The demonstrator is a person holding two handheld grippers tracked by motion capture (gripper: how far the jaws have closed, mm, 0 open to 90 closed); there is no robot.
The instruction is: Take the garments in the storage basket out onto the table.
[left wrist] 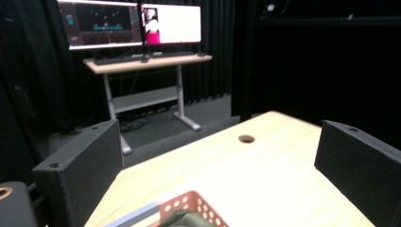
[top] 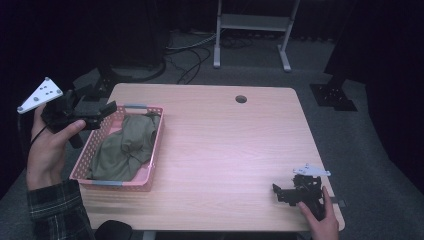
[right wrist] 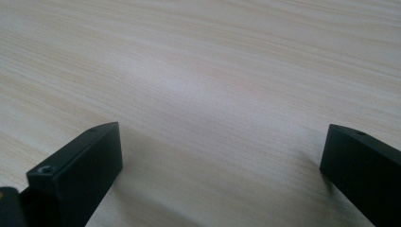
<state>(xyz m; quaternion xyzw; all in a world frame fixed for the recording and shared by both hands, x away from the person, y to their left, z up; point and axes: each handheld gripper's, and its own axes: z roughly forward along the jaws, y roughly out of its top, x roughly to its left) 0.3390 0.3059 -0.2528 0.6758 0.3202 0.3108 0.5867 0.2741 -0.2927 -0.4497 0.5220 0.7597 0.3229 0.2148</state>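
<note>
A pink mesh basket [top: 156, 145] sits on the left part of the wooden table [top: 225, 145] with an olive-green cloth [top: 125, 147] bunched inside it. My left gripper [top: 102, 112] hovers over the basket's far left corner, held up by a hand, and it is open with nothing between its jaws. In the left gripper view the basket's rim [left wrist: 189, 203] and a bit of the cloth [left wrist: 182, 220] show low between the wide-apart jaws. My right gripper [top: 280, 192] rests low near the table's front right corner, open and empty, above bare wood [right wrist: 213, 94].
A round cable hole [top: 241, 99] lies in the table's far middle. Beyond the table stand a metal desk frame [top: 252, 30] and floor cables [top: 195, 55]. A second desk with lit monitors [left wrist: 135, 23] appears in the left gripper view. Dark curtains surround the area.
</note>
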